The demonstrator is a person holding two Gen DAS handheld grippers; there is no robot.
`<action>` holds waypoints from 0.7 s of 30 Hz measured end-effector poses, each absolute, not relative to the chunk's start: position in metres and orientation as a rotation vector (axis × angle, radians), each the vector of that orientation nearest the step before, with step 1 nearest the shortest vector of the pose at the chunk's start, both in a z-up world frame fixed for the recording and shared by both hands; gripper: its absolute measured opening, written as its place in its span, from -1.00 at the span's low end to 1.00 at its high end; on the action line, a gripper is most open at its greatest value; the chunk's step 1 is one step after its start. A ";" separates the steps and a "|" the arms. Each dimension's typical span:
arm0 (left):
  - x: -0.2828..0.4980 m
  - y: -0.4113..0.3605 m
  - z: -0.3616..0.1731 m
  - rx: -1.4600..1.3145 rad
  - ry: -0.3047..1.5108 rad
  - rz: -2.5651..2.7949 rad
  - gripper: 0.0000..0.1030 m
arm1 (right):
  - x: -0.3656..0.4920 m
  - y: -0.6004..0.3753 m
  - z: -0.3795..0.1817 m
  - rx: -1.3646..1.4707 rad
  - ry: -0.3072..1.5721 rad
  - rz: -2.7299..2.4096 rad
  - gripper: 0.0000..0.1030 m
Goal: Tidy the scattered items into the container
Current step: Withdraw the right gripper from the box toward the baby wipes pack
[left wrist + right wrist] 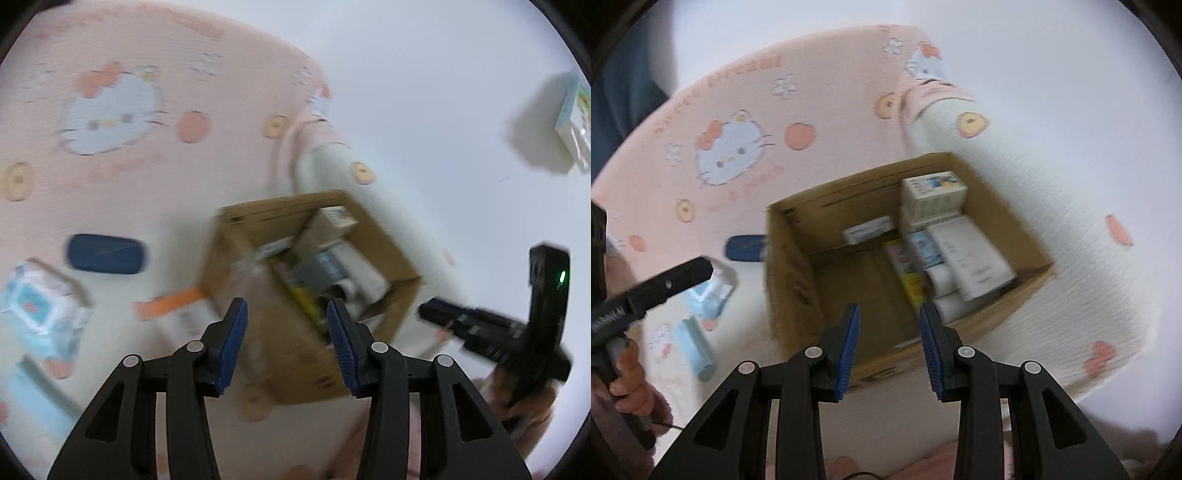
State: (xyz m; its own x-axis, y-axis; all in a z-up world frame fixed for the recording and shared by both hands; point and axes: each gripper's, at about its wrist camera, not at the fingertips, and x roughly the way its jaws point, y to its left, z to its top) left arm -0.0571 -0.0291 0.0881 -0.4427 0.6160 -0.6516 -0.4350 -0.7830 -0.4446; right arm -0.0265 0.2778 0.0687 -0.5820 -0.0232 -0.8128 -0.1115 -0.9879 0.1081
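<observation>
An open cardboard box (798, 229) stands on a pink and white Hello Kitty blanket, holding several small boxes and packets; it also shows in the left wrist view (380, 236). My left gripper (287, 325) is open and empty above the box's near-left side. My right gripper (889, 332) is open and empty above the box's near wall. On the blanket left of the box lie a dark blue case (105, 254), a tissue pack (40, 306), an orange-topped white box (177, 306) and a pale blue tube (696, 349). The left wrist view is blurred.
The blanket (746, 110) covers the bed, and pale floor (1052, 74) lies beyond its edge. A small carton (576, 118) sits on the floor at far right. The other hand-held gripper shows in each view: the right one (491, 332), the left one (653, 291).
</observation>
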 end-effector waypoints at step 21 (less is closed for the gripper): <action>-0.074 -0.202 -0.049 -1.587 -0.373 2.553 -0.03 | -0.083 0.089 -0.042 -1.940 0.160 2.895 -0.20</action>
State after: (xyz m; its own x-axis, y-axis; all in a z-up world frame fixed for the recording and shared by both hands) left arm -0.0742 -0.2021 -0.0492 -0.4464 0.2232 -0.8665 0.0343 -0.9634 -0.2658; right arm -0.0827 0.0894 -0.0420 -0.3405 -0.3314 -0.8799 0.2326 -0.9364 0.2627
